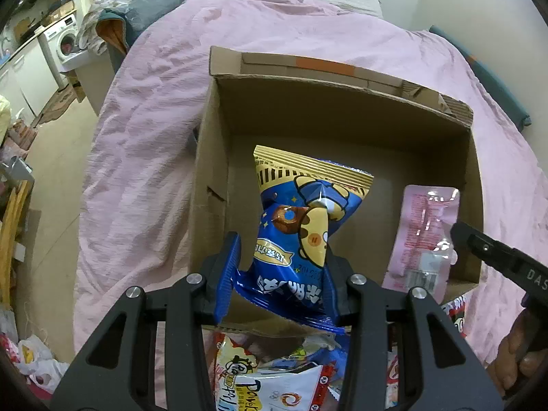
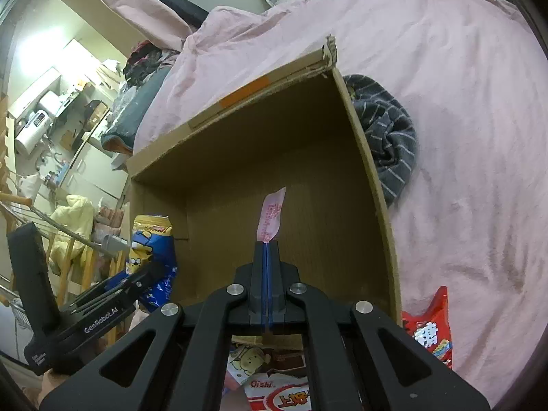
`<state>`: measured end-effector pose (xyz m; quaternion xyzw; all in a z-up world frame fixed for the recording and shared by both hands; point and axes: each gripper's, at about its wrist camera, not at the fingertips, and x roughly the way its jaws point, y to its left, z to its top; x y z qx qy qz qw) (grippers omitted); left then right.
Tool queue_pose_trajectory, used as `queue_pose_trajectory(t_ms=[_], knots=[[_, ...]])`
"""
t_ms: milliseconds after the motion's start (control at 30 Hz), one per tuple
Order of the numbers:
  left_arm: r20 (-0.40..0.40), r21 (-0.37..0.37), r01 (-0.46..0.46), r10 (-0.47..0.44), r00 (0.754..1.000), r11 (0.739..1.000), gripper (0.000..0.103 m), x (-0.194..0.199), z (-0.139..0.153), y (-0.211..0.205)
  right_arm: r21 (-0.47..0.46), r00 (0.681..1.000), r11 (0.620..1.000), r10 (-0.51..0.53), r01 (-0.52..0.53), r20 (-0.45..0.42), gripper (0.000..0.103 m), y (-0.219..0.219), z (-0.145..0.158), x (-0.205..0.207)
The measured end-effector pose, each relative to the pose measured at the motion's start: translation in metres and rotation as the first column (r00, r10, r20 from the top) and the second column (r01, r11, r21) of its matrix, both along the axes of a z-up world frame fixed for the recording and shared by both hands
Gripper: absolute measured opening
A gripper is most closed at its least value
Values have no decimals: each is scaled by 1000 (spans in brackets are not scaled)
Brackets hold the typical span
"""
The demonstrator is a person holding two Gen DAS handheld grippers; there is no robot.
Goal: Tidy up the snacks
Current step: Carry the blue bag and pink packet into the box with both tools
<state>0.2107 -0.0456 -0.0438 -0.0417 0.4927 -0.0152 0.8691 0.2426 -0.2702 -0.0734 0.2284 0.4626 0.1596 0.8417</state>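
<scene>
Left wrist view, nearest first: a heap of loose snack packets (image 1: 274, 373) lies on the bedding just under the tool. Above it the left gripper (image 1: 279, 277) pinches the lower part of a blue and yellow snack bag (image 1: 301, 219), its jaws partly closed with the film bunched between the blue pads (image 1: 227, 274). The bag hangs over the near wall of an open cardboard box (image 1: 219, 178), most of it already above the box floor. It looks light, puffed with air and crinkly, so it would likely crush or slip if squeezed harder; the flat sealed ends seem the safest place to hold. To the right, a thin pink pouch (image 1: 421, 236) hangs inside the box from the right gripper (image 1: 479, 246).

Right wrist view: the right gripper (image 2: 267, 250) is fully closed on the pouch's (image 2: 272, 215) bottom edge. The pouch stands up limp and flat, soft and nearly weightless by the look of it. Beyond it the box interior (image 2: 308, 178) is bare, with plenty of room to lower both items. The box walls are the only edges to clear. A striped grey cloth (image 2: 387, 137) lies just outside the far right wall, on a pink duvet (image 2: 462, 102) that spreads beyond
</scene>
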Motion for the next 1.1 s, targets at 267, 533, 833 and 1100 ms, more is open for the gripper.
queue_pose_trajectory(t_ms=[267,533,833,1100], knots=[[-13,-25,12,-13,1000,1000,41,-1,-3,-2,-33,1000,999,25,-25,11,0,9,1,0],[-2,-14,20,-20,1000,1000,48,-4,-1,-5,-39,1000,999,31,-31,2,2,11,-1,4],[34,-38,16,-15,999,999,82,-8,7,-2,-49,999,998,37,-36,18,5,14,1,3],[48,-31,22,-20,999,999,82,-10,9,-3,-78,1000,997,20,-19,20,35,13,3,4]])
